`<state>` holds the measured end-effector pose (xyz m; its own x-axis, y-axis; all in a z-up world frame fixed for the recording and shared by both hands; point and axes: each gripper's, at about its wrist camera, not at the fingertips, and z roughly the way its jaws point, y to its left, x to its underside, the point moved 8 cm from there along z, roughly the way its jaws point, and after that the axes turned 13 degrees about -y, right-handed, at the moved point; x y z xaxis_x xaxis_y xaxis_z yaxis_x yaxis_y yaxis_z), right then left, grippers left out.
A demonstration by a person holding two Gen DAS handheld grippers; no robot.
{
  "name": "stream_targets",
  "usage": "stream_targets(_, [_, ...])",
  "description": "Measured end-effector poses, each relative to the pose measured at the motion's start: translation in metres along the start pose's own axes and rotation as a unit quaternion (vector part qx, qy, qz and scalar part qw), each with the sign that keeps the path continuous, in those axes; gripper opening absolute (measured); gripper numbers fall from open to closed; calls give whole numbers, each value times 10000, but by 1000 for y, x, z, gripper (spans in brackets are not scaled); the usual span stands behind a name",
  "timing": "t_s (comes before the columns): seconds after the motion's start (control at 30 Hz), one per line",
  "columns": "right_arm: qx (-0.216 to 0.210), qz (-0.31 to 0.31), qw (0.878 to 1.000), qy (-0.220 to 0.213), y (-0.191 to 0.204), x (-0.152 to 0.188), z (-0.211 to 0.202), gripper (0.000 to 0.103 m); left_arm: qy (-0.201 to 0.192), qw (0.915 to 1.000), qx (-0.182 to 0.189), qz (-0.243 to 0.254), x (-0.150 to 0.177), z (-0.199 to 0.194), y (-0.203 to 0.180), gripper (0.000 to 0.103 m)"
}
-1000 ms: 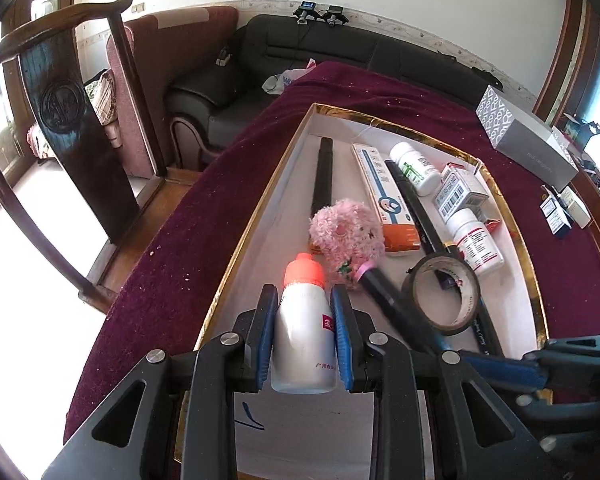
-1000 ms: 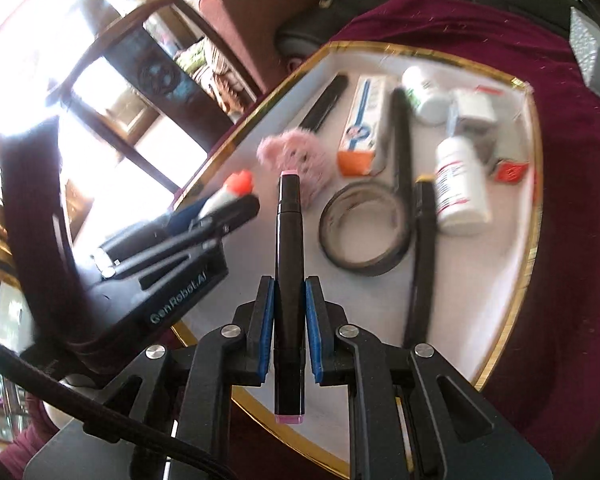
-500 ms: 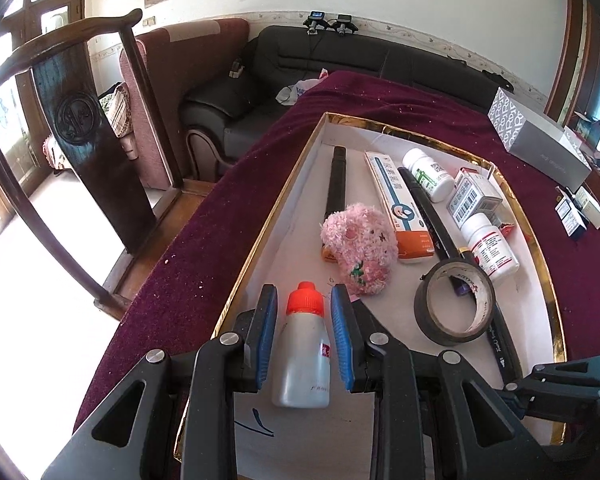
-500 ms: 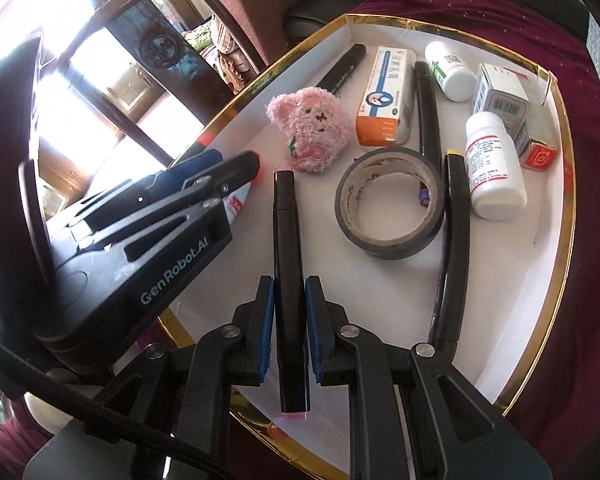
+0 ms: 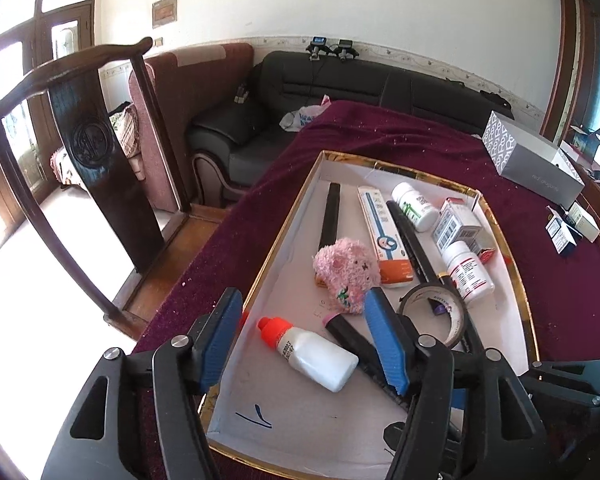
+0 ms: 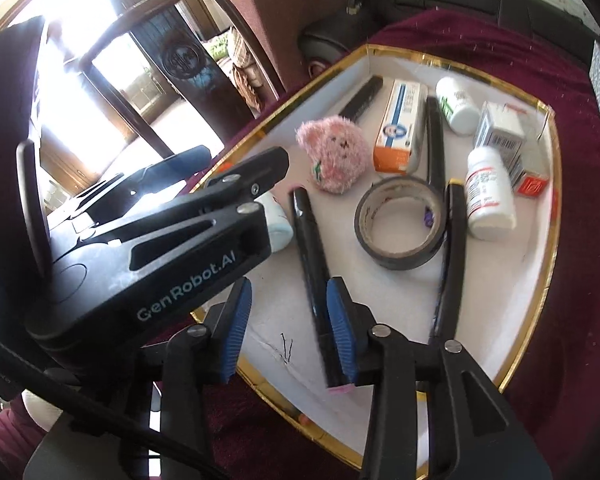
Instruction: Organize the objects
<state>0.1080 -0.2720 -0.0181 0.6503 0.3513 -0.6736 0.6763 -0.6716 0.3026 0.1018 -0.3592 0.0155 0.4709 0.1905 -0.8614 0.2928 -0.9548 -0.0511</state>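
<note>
A white bottle with a red cap lies on its side in the white gold-rimmed tray. My left gripper hangs over it with its jaws opening; the blue pads stand well clear of the bottle on both sides. A black marker with a pink end lies slanted on the tray floor, also seen as the black marker beside the bottle. My right gripper has its jaws opening; the marker rests against the right pad and the left pad is off it.
Farther back, the tray holds a pink plush toy, a tape roll, a toothpaste box, two pill bottles, a small carton and black pens. A grey box sits on the maroon cloth. A wooden chair stands left.
Both grippers opened. The left let go of the bottle, which now lies slanted on the tray, and the left hand rose. The right released the marker, which tipped against its right pad.
</note>
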Motion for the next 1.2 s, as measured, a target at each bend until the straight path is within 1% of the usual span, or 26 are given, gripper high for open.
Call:
stream_targets(0.03, [-4, 16, 10000, -41, 1, -2, -1, 39, -27, 10000, 0, 0, -1, -2, -1, 59])
stream_targets(0.13, [2, 81, 9998, -171, 1, -8, -6, 45, -149, 9999, 3, 13, -8, -11, -5, 60])
stream_targets(0.23, [-6, 172, 9995, -278, -6, -10, -17, 45, -299, 9995, -11, 57, -15, -21, -11, 63])
stream_targets(0.43, [19, 369, 9980, -509, -22, -13, -41, 46, -781, 9967, -146, 189, -33, -45, -26, 68])
stream_targets(0.47, [38, 411, 9976, -554, -26, -14, -46, 48, -909, 9954, -190, 221, -37, -50, -29, 69])
stream_targets(0.53, [72, 474, 9968, -635, -33, -14, -53, 51, -1141, 9928, -252, 254, -44, -60, -34, 73])
stream_targets(0.6, [101, 531, 9959, -718, -38, -15, -59, 52, -1479, 9881, -345, 256, -54, -74, -40, 83])
stream_targets(0.63, [111, 562, 9955, -755, -41, -16, -61, 52, -1592, 9862, -375, 252, -57, -79, -42, 85])
stream_targets(0.7, [159, 611, 9945, -835, -48, -17, -67, 52, -1871, 9813, -381, 235, -65, -92, -48, 96])
stream_targets(0.77, [250, 619, 9935, -917, -53, -16, -73, 54, -2046, 9781, -330, 196, -71, -102, -55, 101])
stream_targets(0.83, [365, 589, 9926, -996, -57, -17, -77, 54, -2072, 9778, -254, 167, -73, -106, -61, 101])
stream_targets(0.9, [458, 521, 9918, -1073, -62, -16, -81, 54, -1955, 9803, -233, 179, -72, -105, -67, 101])
stream_targets(0.93, [504, 482, 9914, -1110, -64, -15, -83, 55, -1852, 9821, -262, 216, -71, -102, -69, 101])
stream_targets(1.03, [666, 345, 9895, -1238, -68, -15, -90, 62, -1659, 9847, -401, 343, -63, -99, -79, 101])
stream_targets(1.13, [854, 202, 9868, -1361, -72, -16, -96, 63, -1578, 9843, -591, 525, -56, -98, -88, 101])
stream_targets(1.2, [980, 150, 9844, -1450, -76, -16, -101, 67, -1534, 9847, -624, 535, -52, -97, -92, 101])
